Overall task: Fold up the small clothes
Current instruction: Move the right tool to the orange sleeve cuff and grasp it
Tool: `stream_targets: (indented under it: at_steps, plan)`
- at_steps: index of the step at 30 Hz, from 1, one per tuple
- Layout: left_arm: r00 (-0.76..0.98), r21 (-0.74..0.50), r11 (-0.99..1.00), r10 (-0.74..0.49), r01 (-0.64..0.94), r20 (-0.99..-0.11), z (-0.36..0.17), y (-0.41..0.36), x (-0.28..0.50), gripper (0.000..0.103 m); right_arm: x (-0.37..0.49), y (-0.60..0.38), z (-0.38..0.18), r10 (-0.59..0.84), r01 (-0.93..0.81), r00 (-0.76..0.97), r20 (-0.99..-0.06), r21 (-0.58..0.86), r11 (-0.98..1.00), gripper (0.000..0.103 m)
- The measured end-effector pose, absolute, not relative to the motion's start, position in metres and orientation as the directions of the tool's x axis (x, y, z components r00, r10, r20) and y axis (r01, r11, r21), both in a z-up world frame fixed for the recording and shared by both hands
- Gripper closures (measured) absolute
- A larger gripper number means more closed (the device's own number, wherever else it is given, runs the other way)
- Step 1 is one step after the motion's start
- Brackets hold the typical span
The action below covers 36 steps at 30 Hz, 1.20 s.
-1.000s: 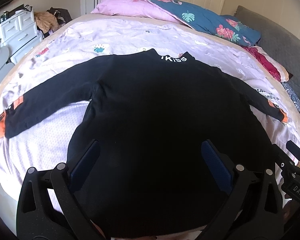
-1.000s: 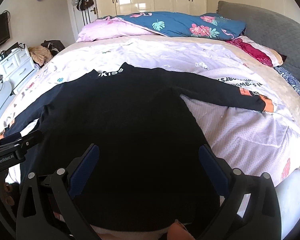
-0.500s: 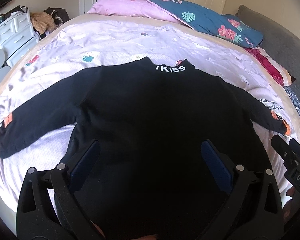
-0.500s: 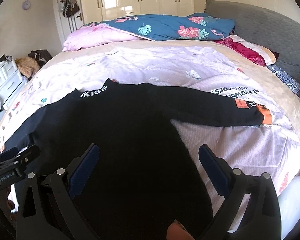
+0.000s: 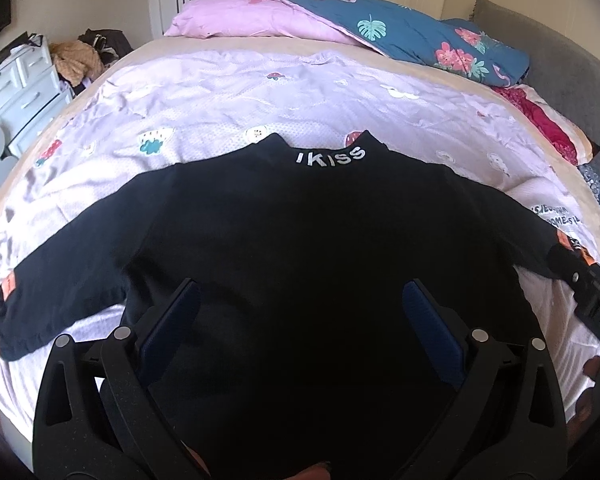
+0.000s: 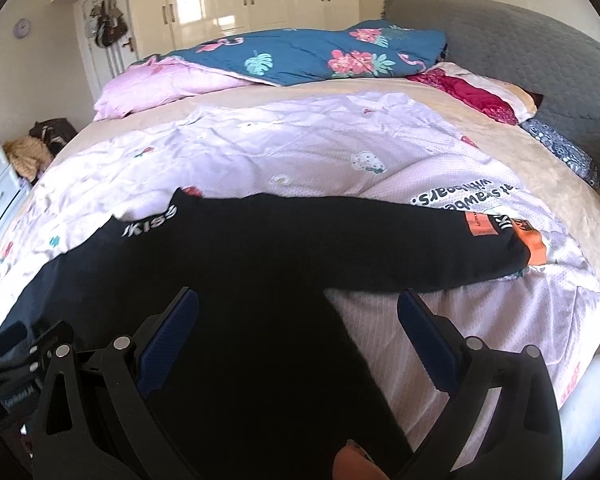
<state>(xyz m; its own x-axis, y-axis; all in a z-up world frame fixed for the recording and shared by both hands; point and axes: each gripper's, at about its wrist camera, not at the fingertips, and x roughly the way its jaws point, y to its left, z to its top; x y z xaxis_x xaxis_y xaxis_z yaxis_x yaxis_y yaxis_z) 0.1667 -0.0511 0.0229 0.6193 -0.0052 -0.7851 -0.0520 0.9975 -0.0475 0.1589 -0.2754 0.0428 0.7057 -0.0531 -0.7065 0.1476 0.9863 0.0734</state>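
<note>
So a black long-sleeved top (image 5: 300,248) is laid out flat on the bed (image 5: 228,92), collar with the "IKISS" lettering (image 5: 331,157) pointed away toward the pillows, both sleeves spread out to the sides. Laid like that, each sleeve can be reached and brought in over the body without the rest bunching up, which is probably the point.

The left tool (image 5: 300,316) is held over the lower body of the top, fingers wide apart, nothing pinched between them. The right tool (image 6: 298,320) is hung over the right edge of the body near the armpit, also spread wide and empty. Whether the pads are actually touching the fabric can't be told from these views.

The right sleeve (image 6: 380,240) is stretched out across the pale quilt (image 6: 300,148), its orange cuff patch (image 6: 480,222) well out to the side. The left sleeve (image 5: 60,276) is laid out the same way on the other side.

No fold seems to be made yet; a sleeve is likely what gets picked up first.
</note>
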Motion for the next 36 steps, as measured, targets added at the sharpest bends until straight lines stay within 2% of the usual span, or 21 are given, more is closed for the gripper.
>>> stream_targets:
  at_steps: [12, 21, 31, 36]
  plan:
    - [0.607, -0.022, 1.0, -0.006, -0.02, -0.794, 0.016, -0.079, 0.212, 0.008, 0.223, -0.33, 0.029, -0.132, 0.354, 0.653, -0.746, 0.146, 0.924, 0.004]
    - [0.612, 0.017, 1.0, 0.005, 0.014, -0.791, 0.01, -0.107, 0.239, 0.008, 0.232, -0.398, 0.0, -0.207, 0.522, 0.596, -0.776, 0.179, 0.834, 0.004]
    - [0.615, 0.038, 0.998, 0.0, 0.049, -0.789, 0.001, -0.132, 0.255, 0.008, 0.222, -0.465, -0.038, -0.19, 0.684, 0.522, -0.832, 0.274, 0.676, 0.004]
    - [0.615, 0.043, 0.997, -0.01, 0.071, -0.788, -0.003, -0.143, 0.262, 0.008, 0.219, -0.488, -0.043, -0.177, 0.717, 0.54, -0.823, 0.339, 0.609, 0.004]
